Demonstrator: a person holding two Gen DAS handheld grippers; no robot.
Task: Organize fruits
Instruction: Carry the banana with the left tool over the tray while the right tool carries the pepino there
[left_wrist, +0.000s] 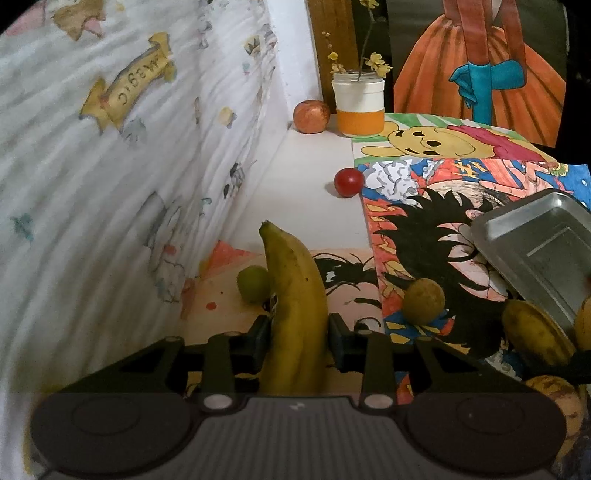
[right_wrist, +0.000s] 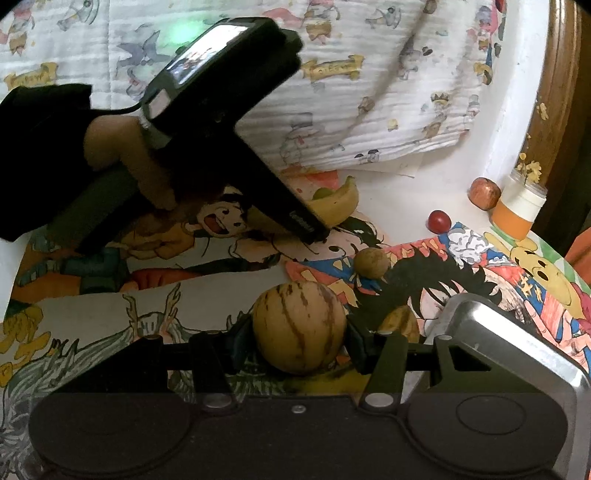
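Observation:
My left gripper (left_wrist: 298, 332) is shut on a yellow banana (left_wrist: 295, 295) that points away from the camera; the same banana (right_wrist: 338, 201) shows past the left tool in the right wrist view. My right gripper (right_wrist: 299, 341) is shut on a round striped yellow melon (right_wrist: 299, 326). A metal tray (left_wrist: 535, 251) lies tilted at the right, also at the lower right (right_wrist: 517, 354) in the right wrist view. Loose fruit lies around: a green fruit (left_wrist: 253, 284), a brownish round fruit (left_wrist: 423, 301), a small red fruit (left_wrist: 348, 182) and an orange-red fruit (left_wrist: 311, 116).
Cartoon drawings (left_wrist: 424, 229) cover the table. A jar with yellow flowers (left_wrist: 358, 105) stands at the back by a wooden post. A patterned white cloth (left_wrist: 110, 166) hangs along the left side. More yellow fruit (left_wrist: 535, 332) lies under the tray's edge. A hand (right_wrist: 125, 155) holds the left tool.

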